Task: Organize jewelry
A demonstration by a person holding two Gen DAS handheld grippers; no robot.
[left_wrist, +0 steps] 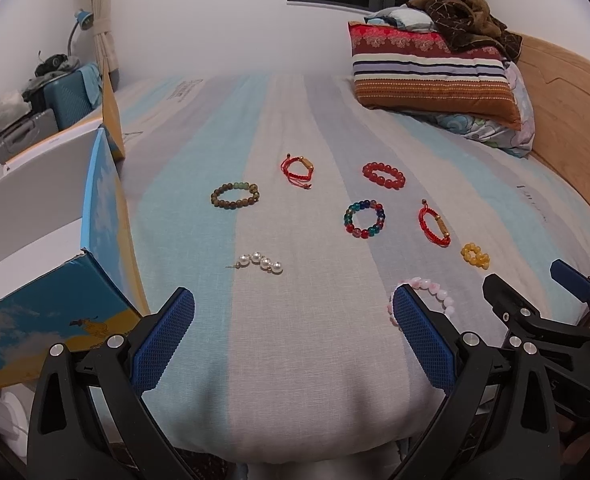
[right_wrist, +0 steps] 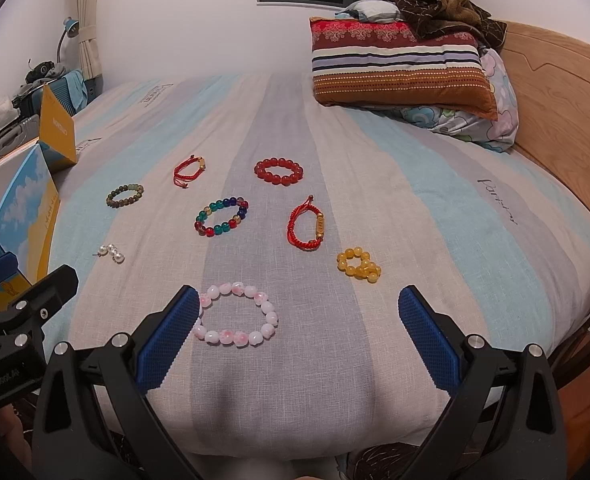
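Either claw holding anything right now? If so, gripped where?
Nothing held. The left claw and the right claw are both open above the bed. The pink bracelet lies flat beside the right claw's left finger, ungripped.

Glossy, seemingly glass multicolored bracelet (right_wrist: 221, 217) lies on matt woven bedsheet (right_wrist: 359, 216).

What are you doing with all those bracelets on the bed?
Someone is tidying jewelry with two hand-held grippers. The left gripper and right gripper are both open and holding nothing. Bracelets lie spread over the striped bed. The pink bracelet is closest, just ahead of the right gripper. An open box waits at the left. Nothing has been picked up.
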